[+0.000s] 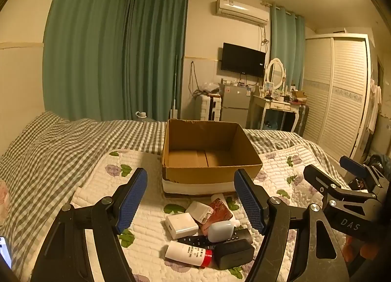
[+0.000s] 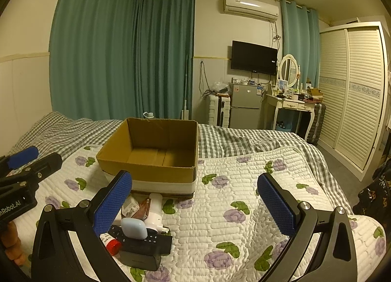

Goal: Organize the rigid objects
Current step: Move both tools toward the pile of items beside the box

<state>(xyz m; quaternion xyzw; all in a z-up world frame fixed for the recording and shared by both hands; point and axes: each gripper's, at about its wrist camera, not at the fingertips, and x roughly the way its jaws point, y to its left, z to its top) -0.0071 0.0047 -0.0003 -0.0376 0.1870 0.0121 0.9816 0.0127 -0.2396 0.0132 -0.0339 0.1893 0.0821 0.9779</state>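
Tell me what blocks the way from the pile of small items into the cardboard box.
Only the cardboard box's near wall stands between: the pile lies right against its front, so items must be lifted over the rim. The box's top is open, and its visible floor is bare.

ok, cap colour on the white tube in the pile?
Red. The white tube lies on its side at the pile's near edge; clearest in the left wrist view.

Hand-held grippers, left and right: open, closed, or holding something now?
Left hand-held gripper: open, holding nothing.
Right hand-held gripper: open, holding nothing.
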